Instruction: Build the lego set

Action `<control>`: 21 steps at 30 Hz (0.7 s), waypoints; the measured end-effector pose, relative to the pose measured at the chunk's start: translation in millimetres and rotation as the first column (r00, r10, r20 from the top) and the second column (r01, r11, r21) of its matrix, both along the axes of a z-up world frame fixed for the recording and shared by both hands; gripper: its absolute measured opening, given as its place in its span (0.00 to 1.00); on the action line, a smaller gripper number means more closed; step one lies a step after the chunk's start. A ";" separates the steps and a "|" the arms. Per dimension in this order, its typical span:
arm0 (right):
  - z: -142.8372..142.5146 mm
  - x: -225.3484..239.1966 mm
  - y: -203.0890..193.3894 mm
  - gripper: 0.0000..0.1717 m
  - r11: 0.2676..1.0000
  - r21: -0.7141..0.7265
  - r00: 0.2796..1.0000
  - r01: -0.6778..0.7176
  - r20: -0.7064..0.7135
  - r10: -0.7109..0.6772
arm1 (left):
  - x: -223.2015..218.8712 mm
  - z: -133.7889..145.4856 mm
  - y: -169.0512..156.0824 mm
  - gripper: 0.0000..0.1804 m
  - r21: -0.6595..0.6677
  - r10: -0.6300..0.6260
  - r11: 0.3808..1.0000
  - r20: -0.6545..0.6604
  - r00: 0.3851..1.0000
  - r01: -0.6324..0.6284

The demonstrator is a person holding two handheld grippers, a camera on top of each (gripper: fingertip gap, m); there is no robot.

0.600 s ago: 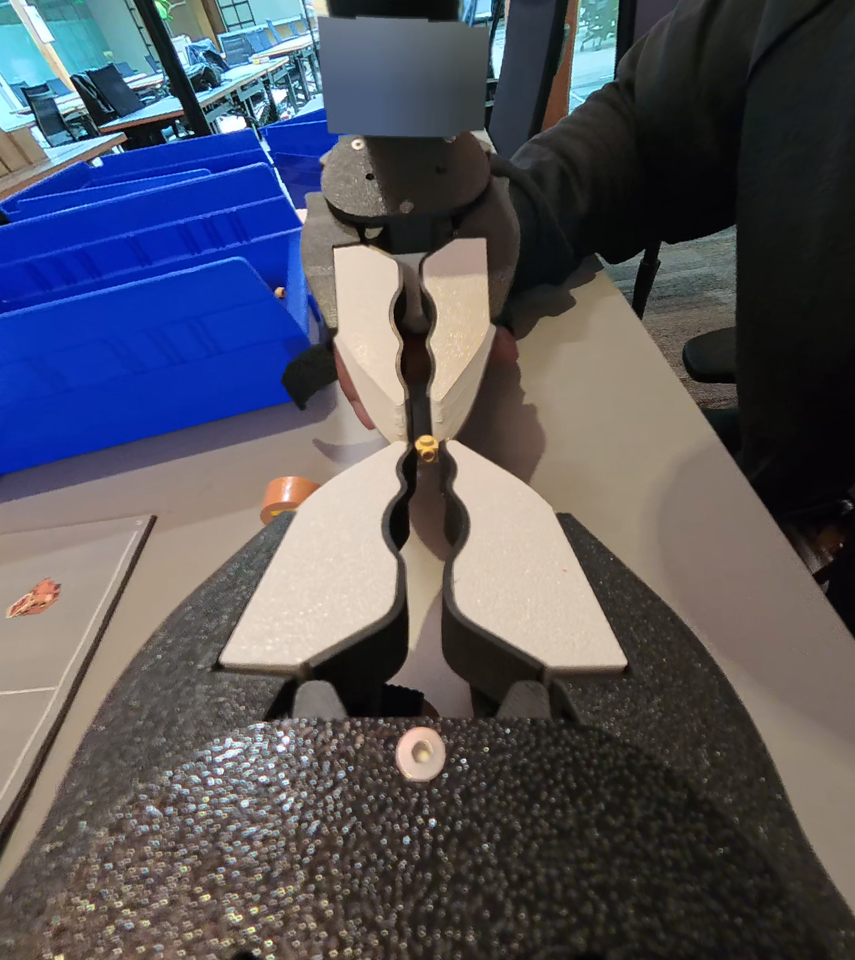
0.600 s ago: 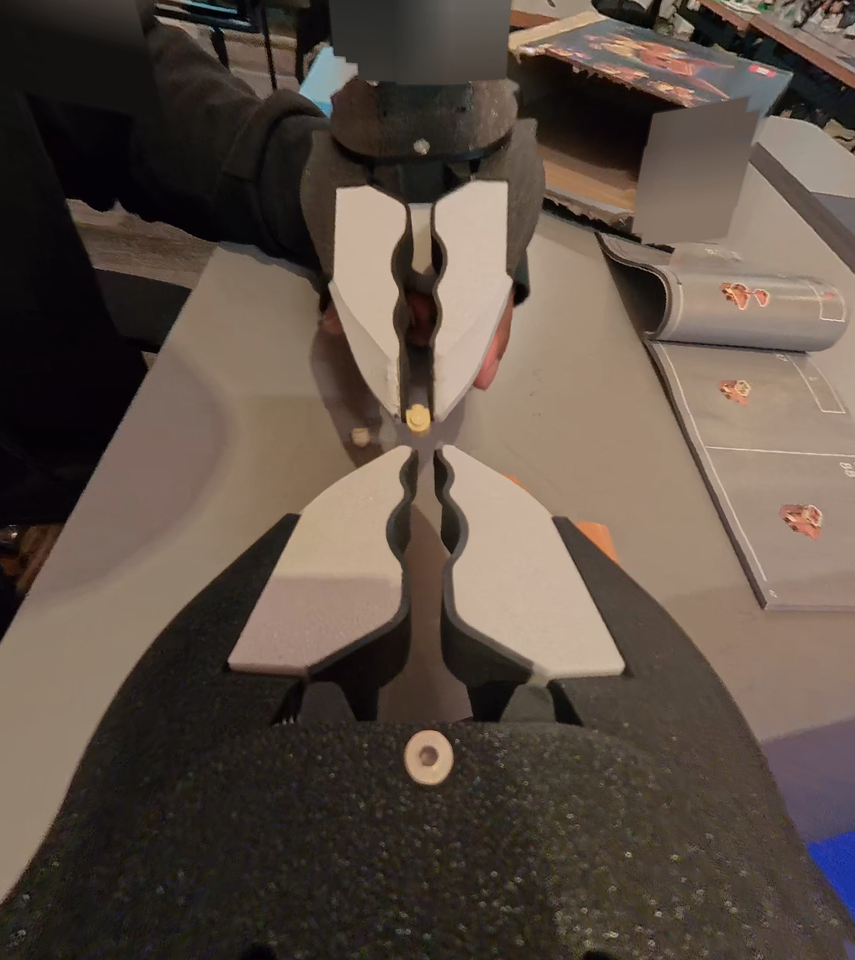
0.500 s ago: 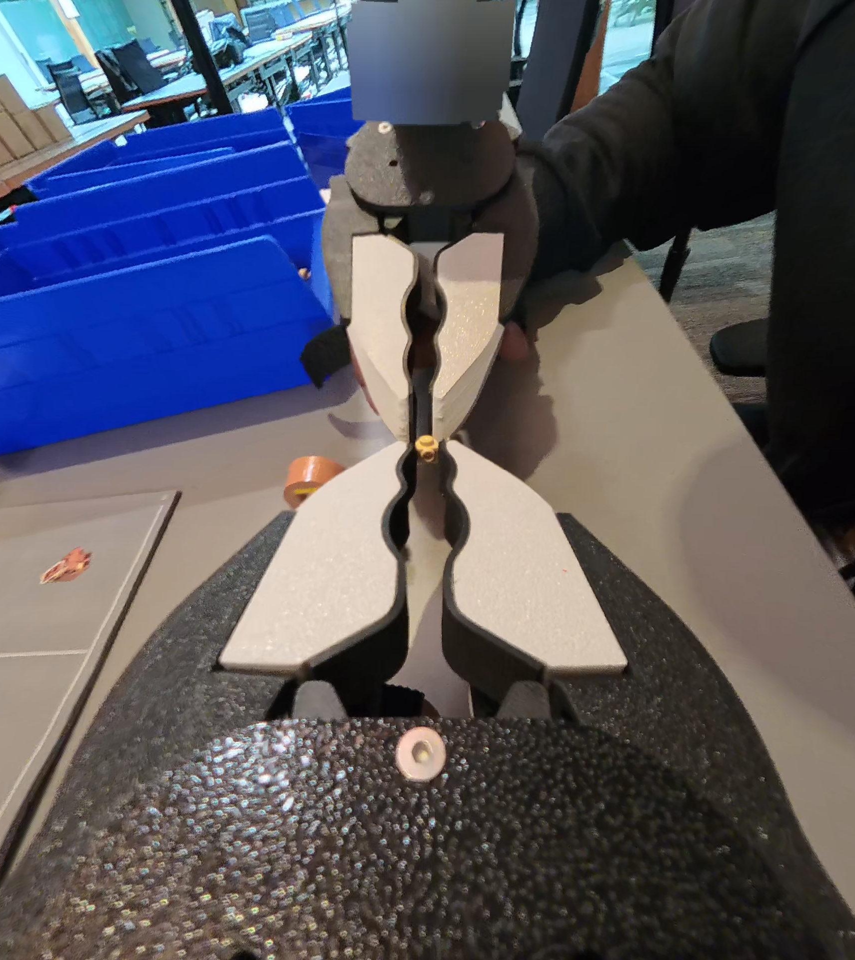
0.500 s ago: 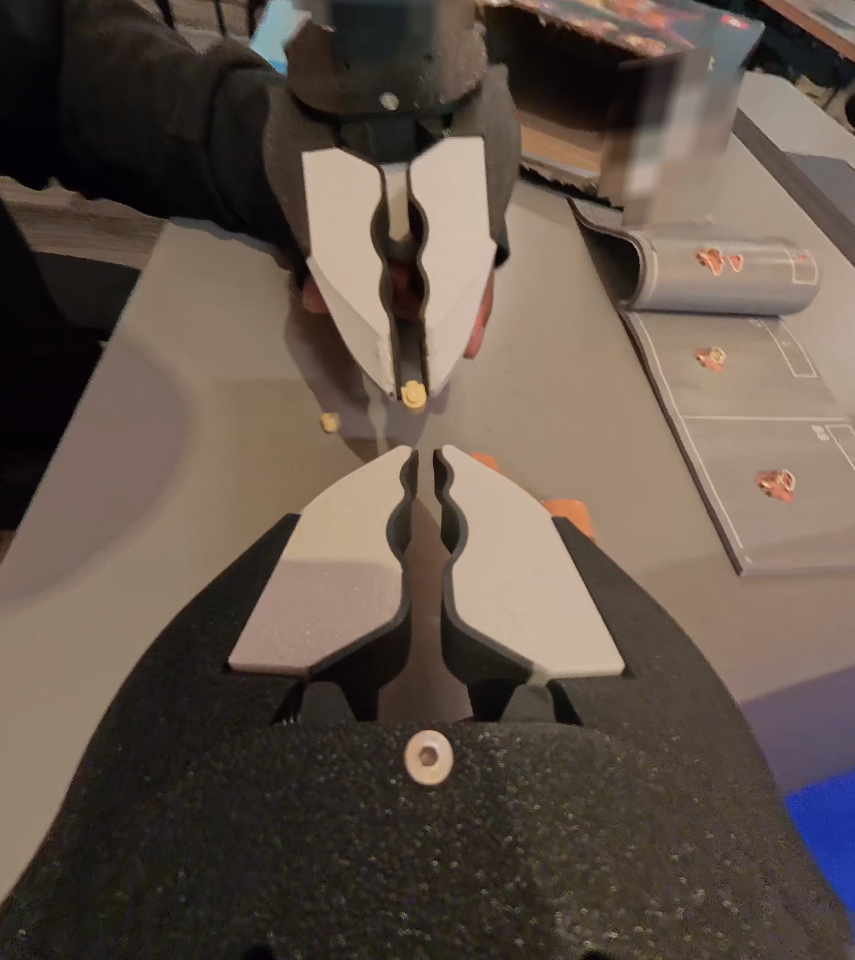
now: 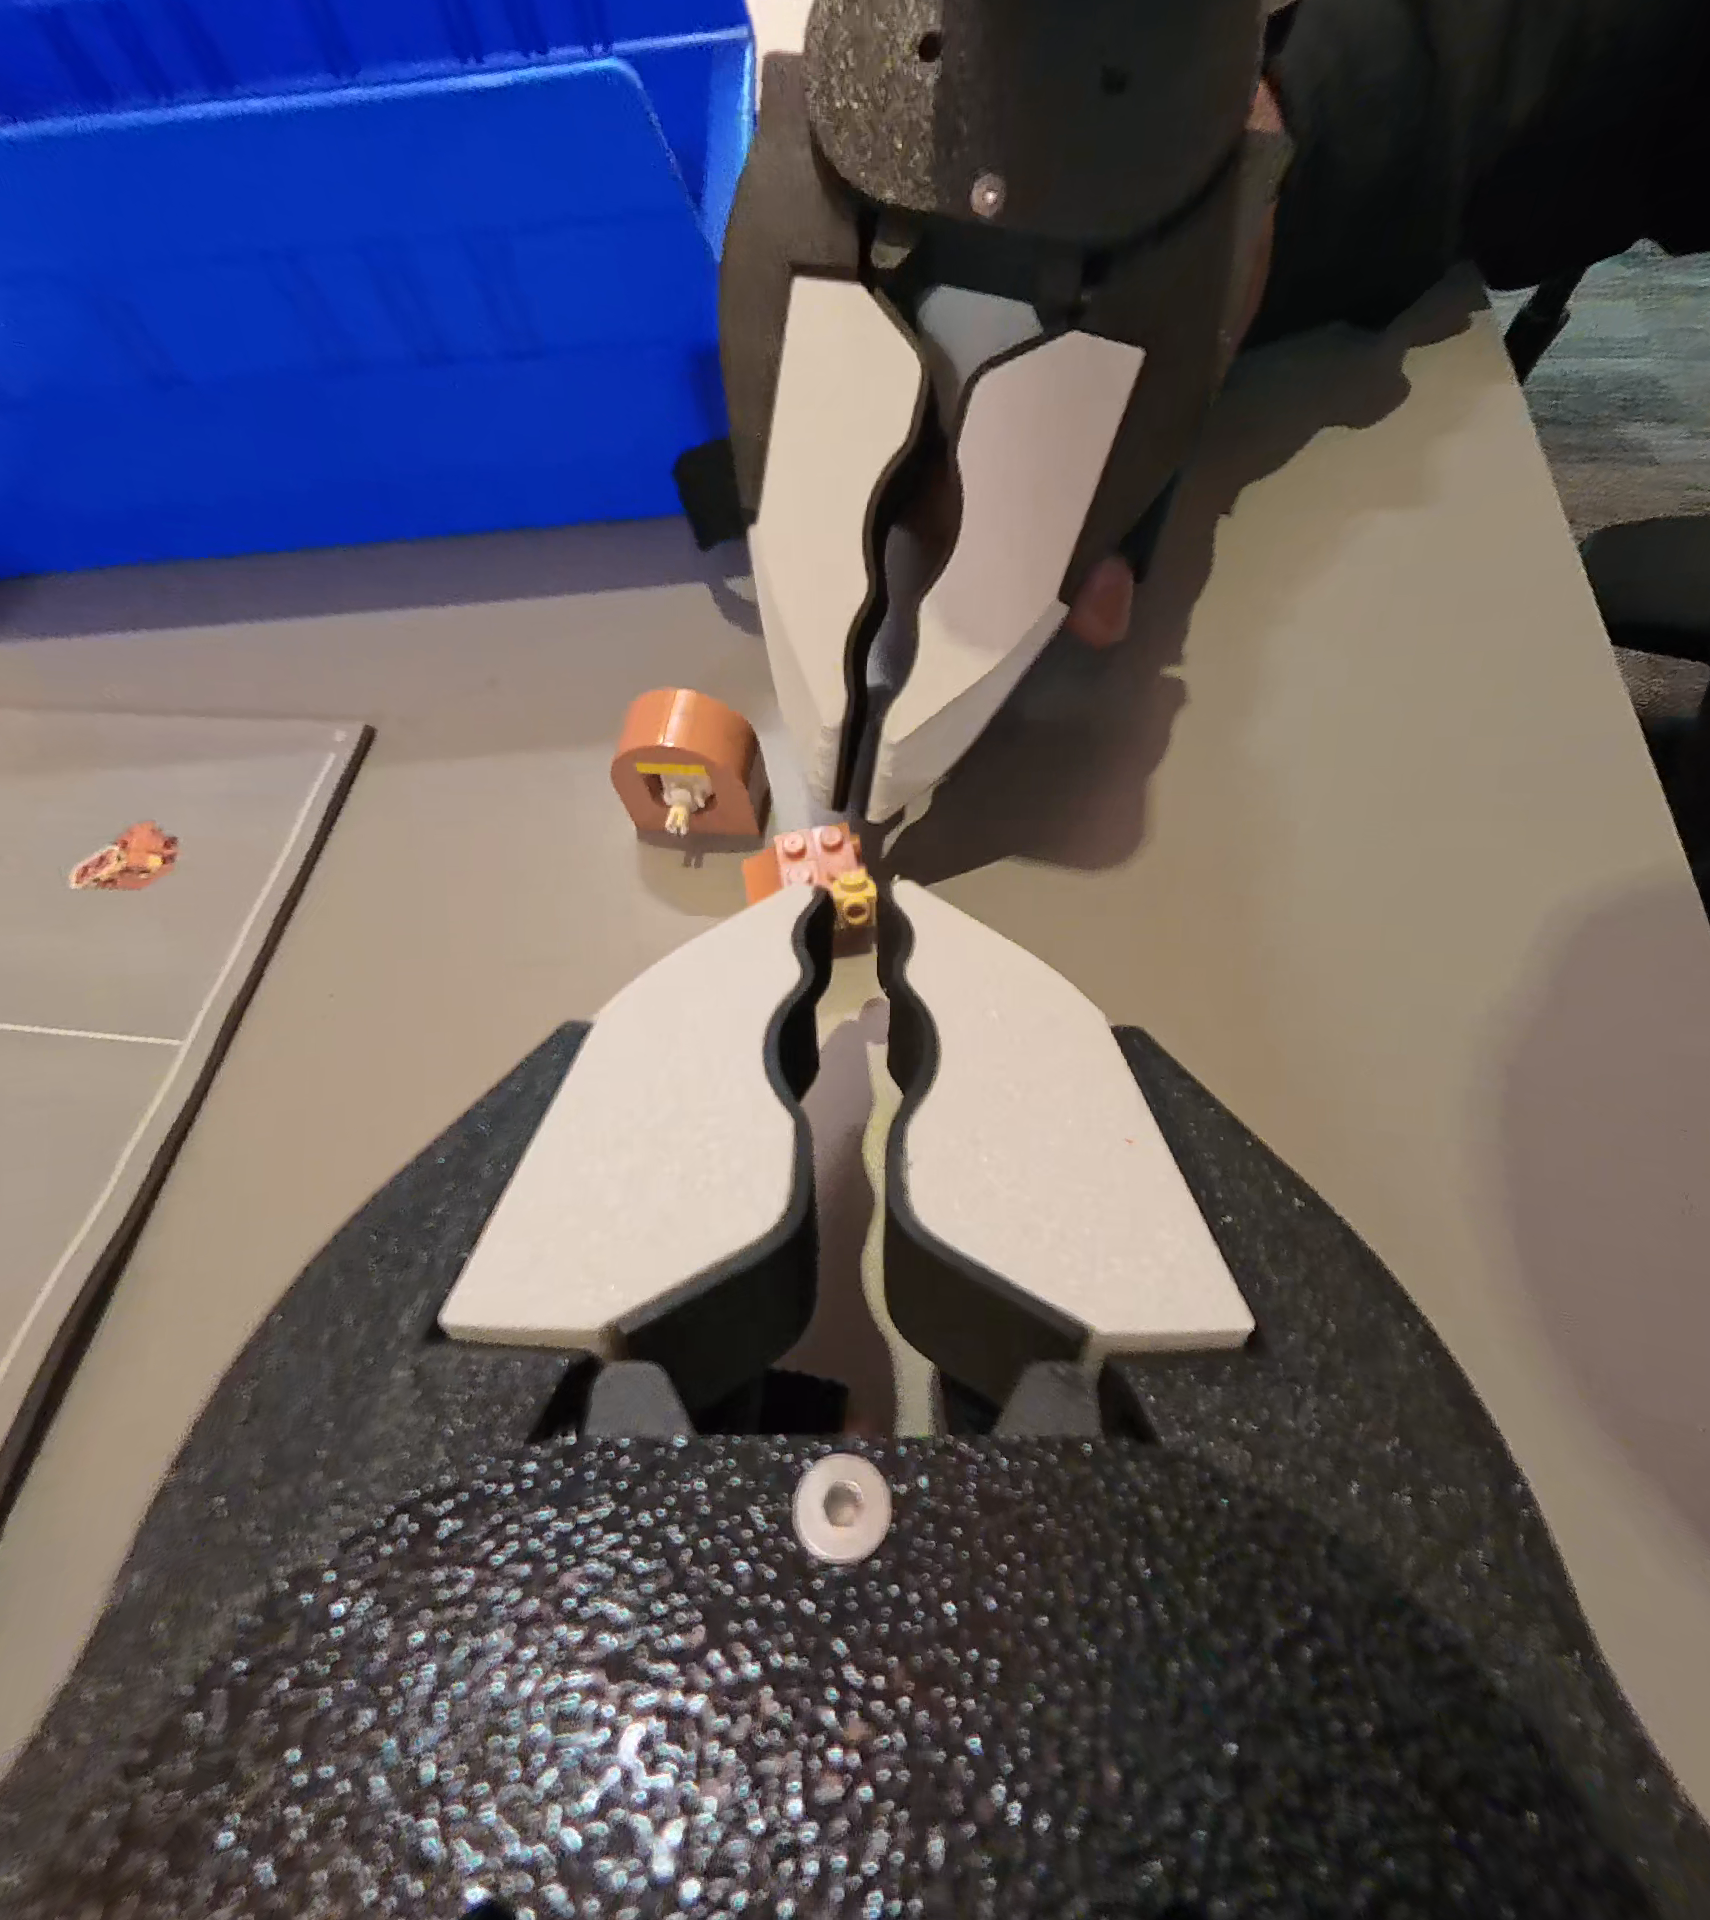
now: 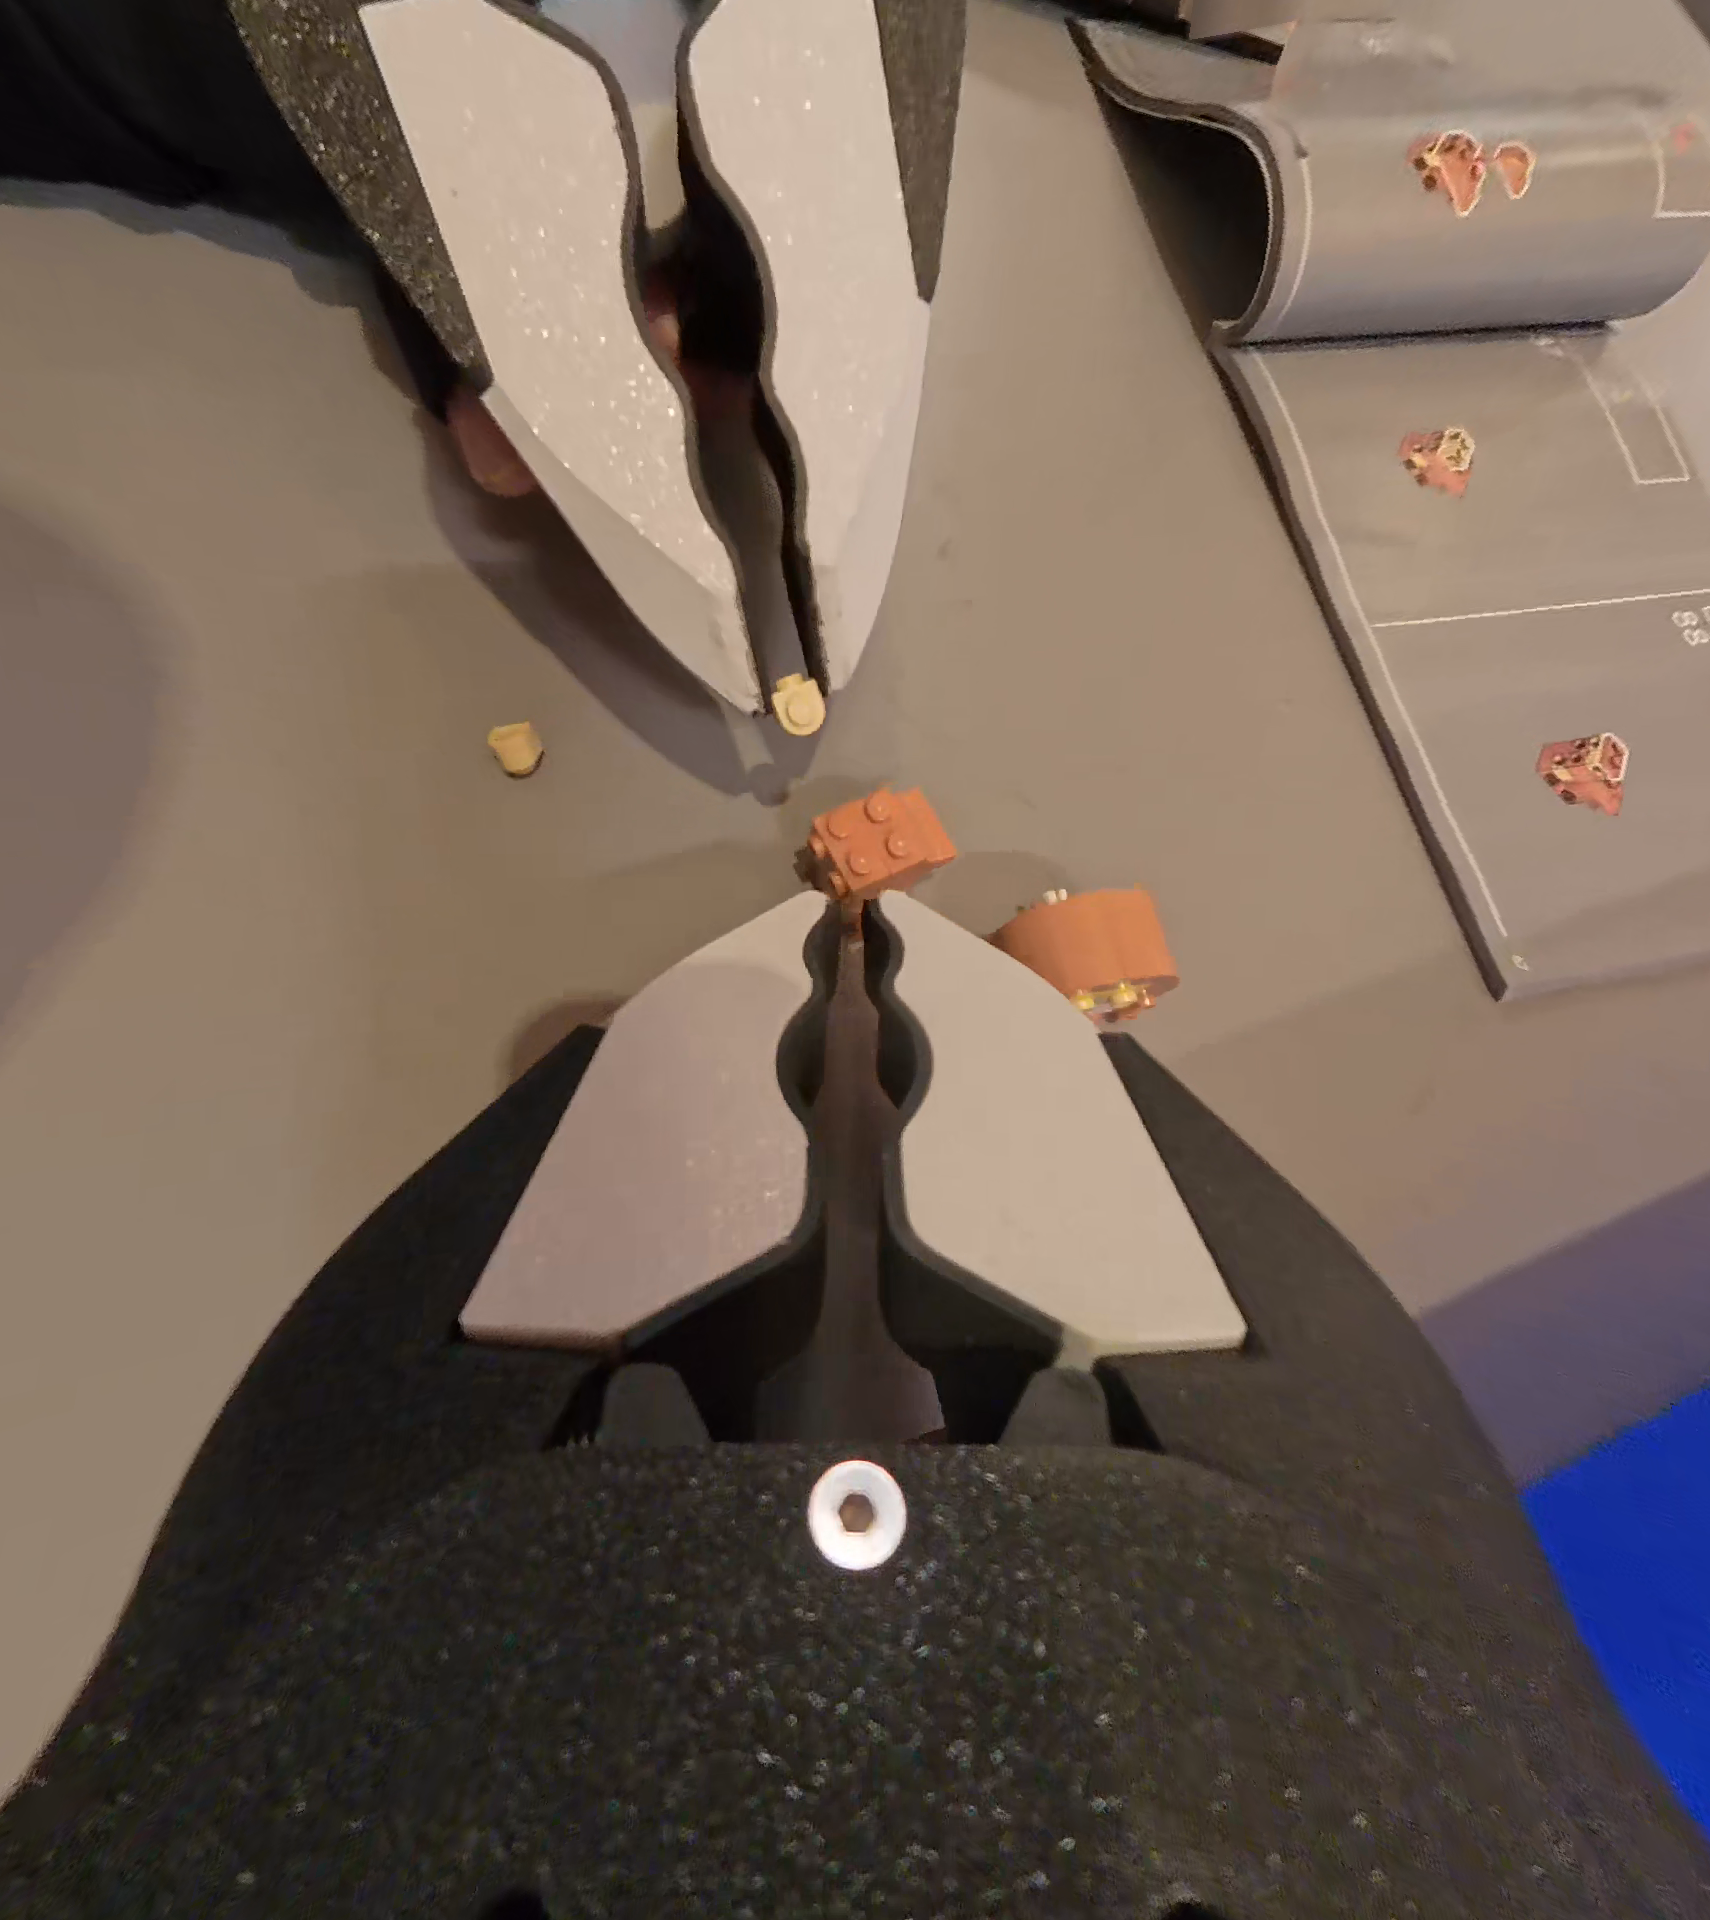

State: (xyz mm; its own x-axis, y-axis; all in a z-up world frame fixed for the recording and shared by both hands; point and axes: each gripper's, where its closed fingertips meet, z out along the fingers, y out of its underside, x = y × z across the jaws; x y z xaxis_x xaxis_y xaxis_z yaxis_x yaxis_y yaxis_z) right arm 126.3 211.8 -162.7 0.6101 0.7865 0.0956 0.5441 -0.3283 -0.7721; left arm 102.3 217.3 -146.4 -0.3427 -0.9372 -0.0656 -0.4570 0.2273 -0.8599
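**Inspector:** State of your left gripper (image 5: 849,906)?

**Operator:** Clenched on a small yellow studded brick (image 5: 853,900), pinched at my fingertips above the grey table (image 5: 1298,831).

**Inspector:** And the right gripper (image 6: 853,914)?

**Operator:** Clamped on the lower edge of an orange-brown studded block (image 6: 880,840), held just off the table. The yellow brick sits just beside that block.

**Inspector:** Surroundings?

**Operator:** A rounded brown brick assembly (image 5: 689,771) stands near; a loose tan piece (image 6: 515,748) lies apart. Instruction booklet (image 5: 51,987) to my left, blue bin (image 5: 290,312) behind.
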 end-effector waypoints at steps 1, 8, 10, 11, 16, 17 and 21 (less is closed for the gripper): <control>-0.5 -1.2 0.8 0.02 1.000 -0.003 1.000 -0.001 0.001 0.001 | -0.6 -0.7 1.7 0.04 -0.002 0.010 1.000 -0.007 1.000 -0.010; 1.6 -28.3 -4.5 0.03 0.996 0.028 0.996 -0.087 0.006 0.087 | -6.0 -2.8 12.1 0.04 0.011 0.046 0.999 -0.030 0.998 -0.046; 2.1 -31.1 -6.4 0.04 0.991 0.062 0.992 -0.118 0.047 0.115 | -7.7 -2.8 13.9 0.04 0.015 0.049 0.999 -0.030 0.998 -0.048; 3.2 -30.1 -6.9 0.04 0.987 0.086 0.989 -0.134 0.068 0.128 | -8.5 -2.3 14.1 0.04 0.017 0.047 0.999 -0.028 0.999 -0.046; 16.7 -17.3 2.9 0.06 0.979 0.151 0.991 -0.135 0.034 0.131 | -12.1 -2.6 17.1 0.04 0.021 0.049 0.999 -0.025 0.998 -0.048; 17.7 -16.3 4.9 0.08 0.980 0.145 0.991 -0.136 0.016 0.135 | -12.3 -2.5 16.9 0.04 0.020 0.048 0.999 -0.025 0.999 -0.047; 12.2 -16.7 10.8 0.17 0.987 0.091 0.991 -0.136 0.027 0.134 | -12.8 -2.8 13.8 0.04 0.024 0.035 0.999 -0.027 0.999 -0.035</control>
